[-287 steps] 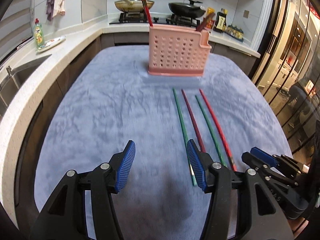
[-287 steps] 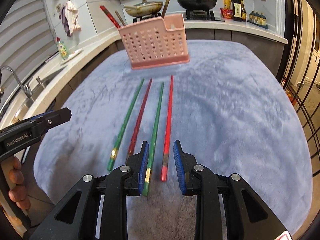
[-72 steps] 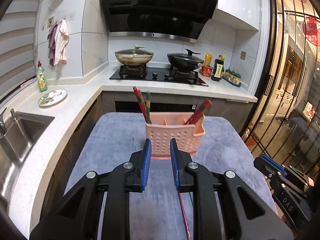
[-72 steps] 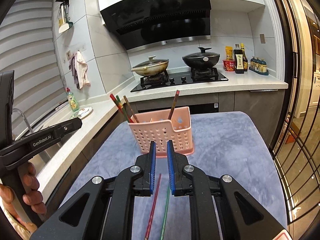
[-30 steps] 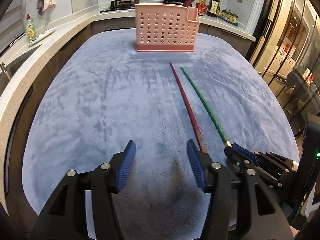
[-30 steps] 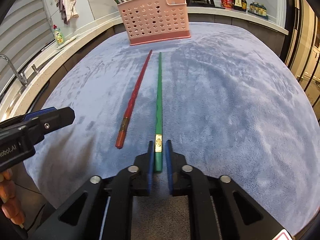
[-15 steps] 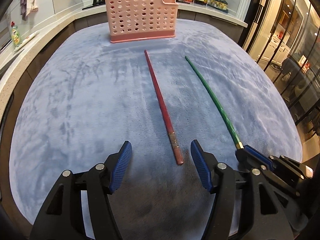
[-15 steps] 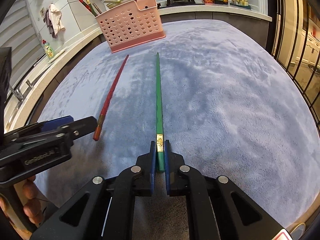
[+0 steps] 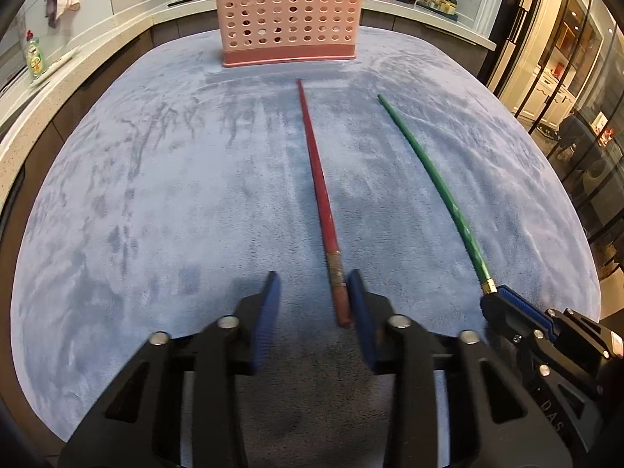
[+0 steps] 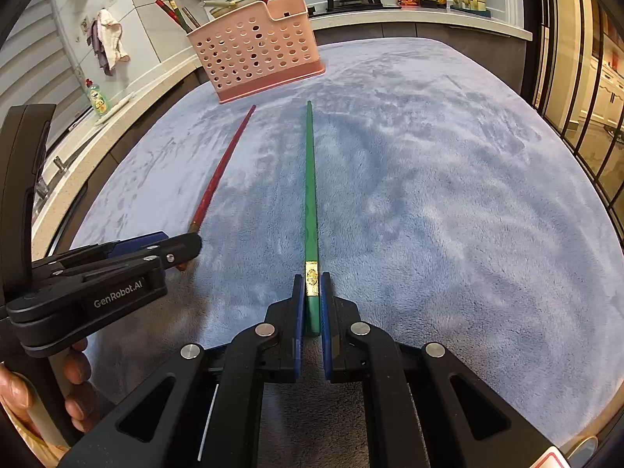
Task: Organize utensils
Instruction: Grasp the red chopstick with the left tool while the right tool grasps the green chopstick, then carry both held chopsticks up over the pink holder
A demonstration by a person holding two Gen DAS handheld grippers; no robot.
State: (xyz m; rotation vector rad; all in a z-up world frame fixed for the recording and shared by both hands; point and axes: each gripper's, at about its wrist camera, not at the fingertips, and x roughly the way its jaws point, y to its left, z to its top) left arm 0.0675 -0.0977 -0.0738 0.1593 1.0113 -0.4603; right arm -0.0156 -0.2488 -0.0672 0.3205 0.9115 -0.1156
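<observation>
On the blue-grey plush table cover [image 9: 156,179], the left gripper [image 9: 312,304] straddles the thick end of the long red chopstick [image 9: 319,195]; its jaws have just been closing, w/ the right pad about touching the stick and the left pad still clear, so no grip yet. Just beside it the right gripper [image 10: 311,308] is clenched on the gold-banded butt of the long green chopstick [image 10: 311,187]. Both sticks point toward the pink perforated plastic utensil caddy [image 9: 288,15] at the far edge, which already holds other chopsticks.

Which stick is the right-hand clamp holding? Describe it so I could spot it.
Start at the pink perforated plastic basket on the blue plush cloth. Two chopsticks lie before it; the right gripper holds the green chopstick, which has a gold band, unlike the red chopstick.
</observation>
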